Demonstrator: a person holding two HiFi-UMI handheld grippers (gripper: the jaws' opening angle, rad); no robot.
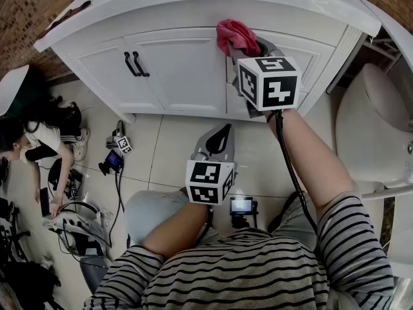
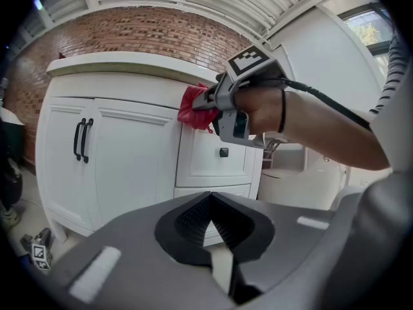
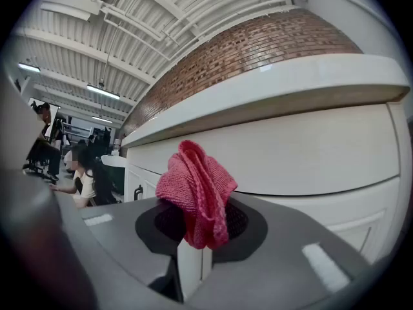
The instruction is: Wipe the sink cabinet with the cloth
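Observation:
The white sink cabinet [image 1: 181, 70] fills the top of the head view. A pink-red cloth [image 1: 235, 36] is bunched against the cabinet's upper front, just under the countertop lip. My right gripper [image 1: 244, 49] is shut on the cloth, and its marker cube faces the camera. In the right gripper view the cloth [image 3: 197, 189] sticks up from the right gripper [image 3: 199, 241], close to the cabinet's top panel [image 3: 310, 154]. My left gripper [image 1: 222, 131] hangs lower over the floor tiles, away from the cabinet. Its jaws are shut with nothing in them [image 2: 210, 196]. The left gripper view shows the cloth [image 2: 193, 108] above a drawer.
Two black door handles [image 1: 135, 63] sit on the left doors, and a drawer knob [image 2: 223, 152] lies below the cloth. A white toilet [image 1: 374, 128] stands close on the right. A person [image 1: 39, 141] sits on the floor at left among cables and gear [image 1: 116, 150].

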